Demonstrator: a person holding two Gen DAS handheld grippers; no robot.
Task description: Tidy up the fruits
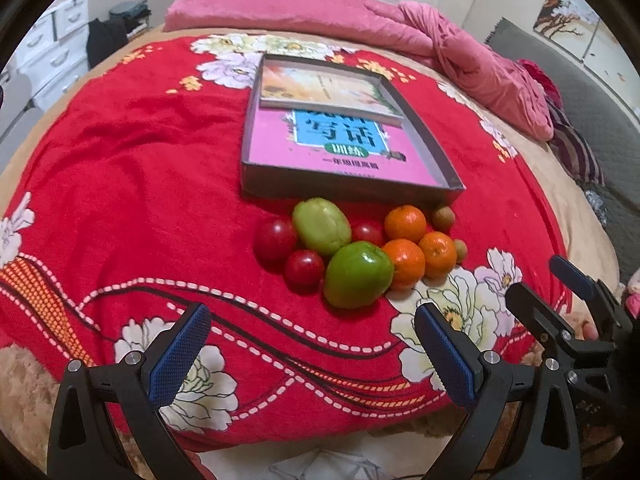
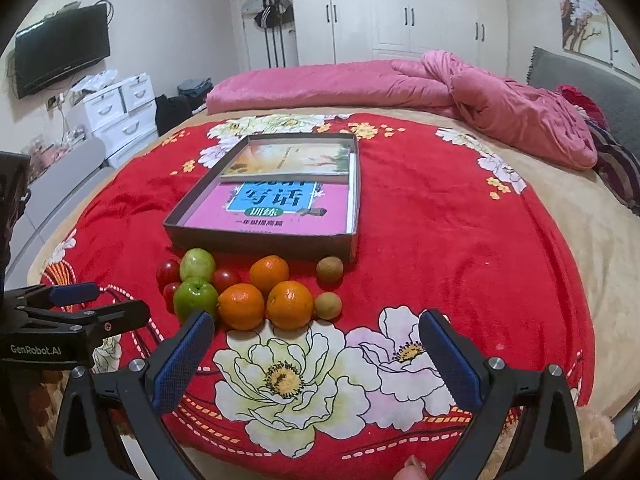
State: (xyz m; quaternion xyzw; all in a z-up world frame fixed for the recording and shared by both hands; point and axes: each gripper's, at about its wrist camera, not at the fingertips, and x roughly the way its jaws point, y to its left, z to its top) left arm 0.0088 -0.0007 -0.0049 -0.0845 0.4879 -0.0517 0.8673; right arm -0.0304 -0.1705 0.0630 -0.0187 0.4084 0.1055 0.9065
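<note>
Well, read "GenRobot.AI" at nine o'clock on left gripper (image 2: 76, 306), held wide; right gripper (image 2: 316, 354) wide too; fruit pile (image 2: 256, 292) at twelve, touching nothing.

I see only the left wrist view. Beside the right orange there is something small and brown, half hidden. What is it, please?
Observer: The right wrist view shows it whole: a round brown fruit beside the nearest orange. A second brown fruit sits behind it, near the box corner.
Operator: Is the right gripper holding anything?
Observer: No. The right gripper is open wide and only the flower print shows between its fingers.
</note>
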